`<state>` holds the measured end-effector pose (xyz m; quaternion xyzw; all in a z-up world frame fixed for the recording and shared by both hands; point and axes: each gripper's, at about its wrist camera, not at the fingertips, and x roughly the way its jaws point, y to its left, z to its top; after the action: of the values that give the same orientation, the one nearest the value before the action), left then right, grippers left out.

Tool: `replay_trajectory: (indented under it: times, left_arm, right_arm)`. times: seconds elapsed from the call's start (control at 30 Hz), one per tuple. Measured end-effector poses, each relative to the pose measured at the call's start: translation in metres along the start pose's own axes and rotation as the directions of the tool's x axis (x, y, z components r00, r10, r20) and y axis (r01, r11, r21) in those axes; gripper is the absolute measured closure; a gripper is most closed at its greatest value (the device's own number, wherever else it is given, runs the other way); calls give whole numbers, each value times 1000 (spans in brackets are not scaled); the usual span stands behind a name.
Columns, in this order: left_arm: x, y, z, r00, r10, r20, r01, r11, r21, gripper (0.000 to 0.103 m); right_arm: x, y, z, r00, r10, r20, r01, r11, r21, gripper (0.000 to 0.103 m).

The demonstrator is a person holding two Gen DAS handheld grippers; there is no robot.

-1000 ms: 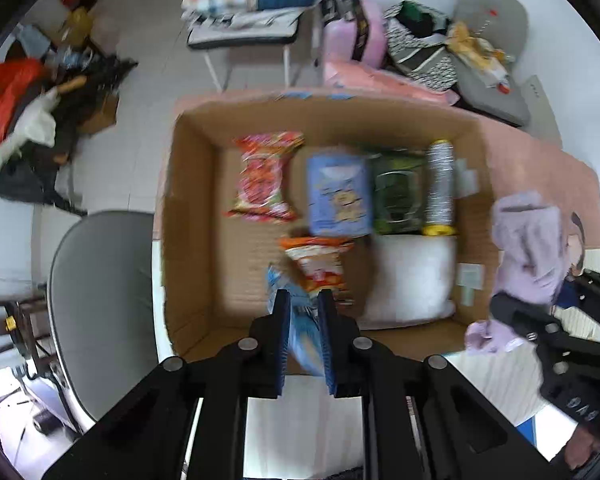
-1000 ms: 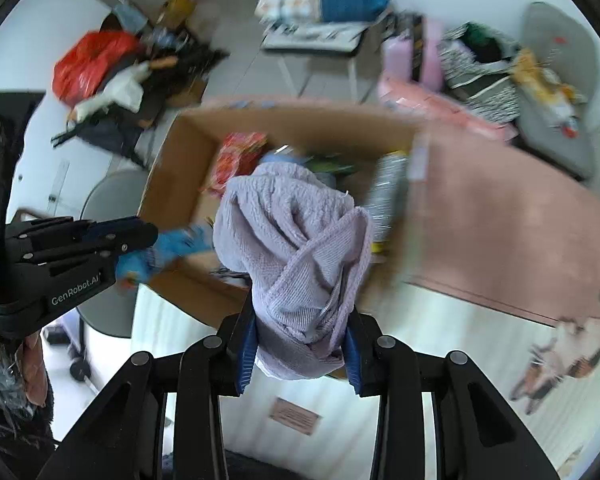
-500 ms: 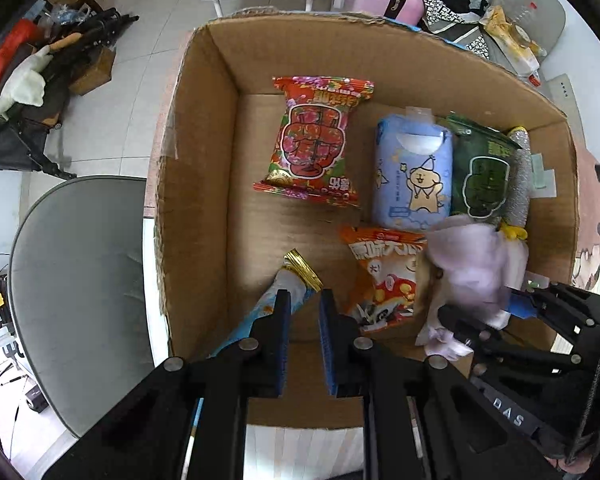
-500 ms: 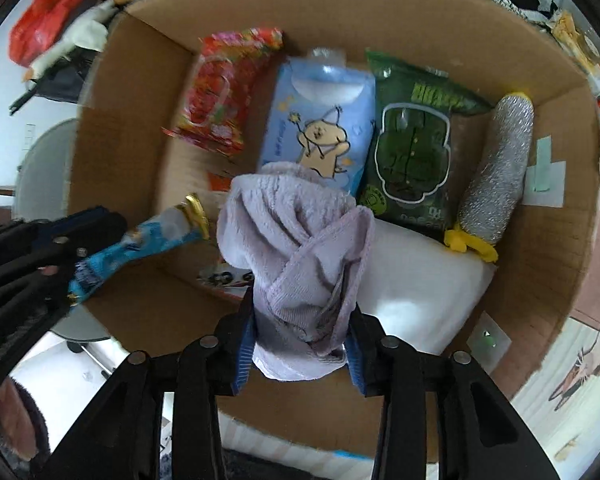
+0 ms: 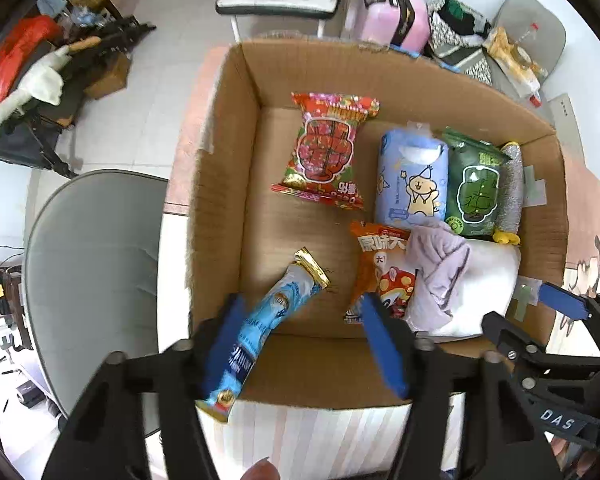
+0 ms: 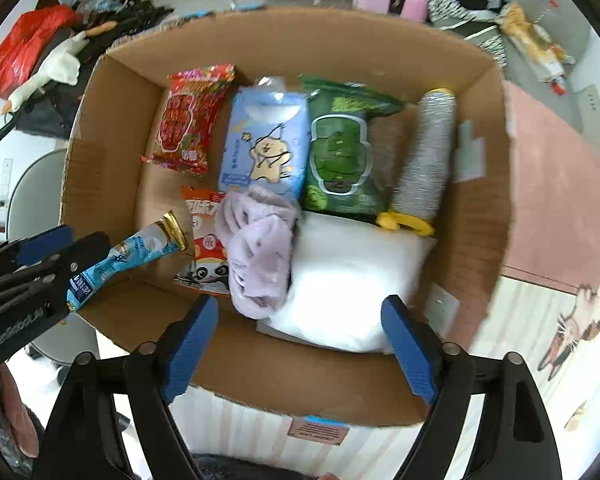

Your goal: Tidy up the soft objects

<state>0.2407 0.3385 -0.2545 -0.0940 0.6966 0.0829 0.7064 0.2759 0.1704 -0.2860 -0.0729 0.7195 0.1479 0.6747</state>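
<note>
An open cardboard box (image 5: 228,184) (image 6: 100,140) holds a red snack bag (image 5: 328,148), a blue tissue pack (image 5: 412,180), a green pack (image 5: 476,188), an orange snack bag (image 5: 376,268), a silver roll (image 6: 424,160) and a white pillow (image 6: 348,280). A lilac towel (image 5: 436,268) (image 6: 260,248) lies loose in the box between the orange bag and the pillow. My left gripper (image 5: 304,340) is open; a blue wrapped stick (image 5: 268,328) (image 6: 128,256) leans on the box's near wall against its left finger. My right gripper (image 6: 296,340) is open above the box's near edge.
A grey chair (image 5: 92,264) stands left of the box. A pink mat (image 6: 560,184) and a striped cloth (image 6: 260,428) cover the table. Bags, a pink case (image 5: 396,12) and clutter lie on the floor beyond.
Both grippers have opened. The right one let go of the lilac towel, which now lies in the box. The left one released the blue stick, and both pulled back a little.
</note>
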Motion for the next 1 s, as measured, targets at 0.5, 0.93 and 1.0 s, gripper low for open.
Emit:
replay_trajectory:
  times: [0.5, 0.93, 1.0]
  left_arm:
    - [-26, -8, -23, 992, 41, 117, -42, 999, 8, 1]
    - [-118, -23, -66, 959, 19, 282, -32, 999, 39, 1]
    - [-140, -24, -78, 951, 15, 310, -28, 999, 39, 1]
  right_arm:
    - [-21, -9, -36, 988, -87, 131, 76, 993, 91, 0]
    - [-113, -14, -90, 948, -86, 308, 49, 991, 126, 0]
    - [-133, -12, -105, 937, -82, 339, 42, 991, 125, 0]
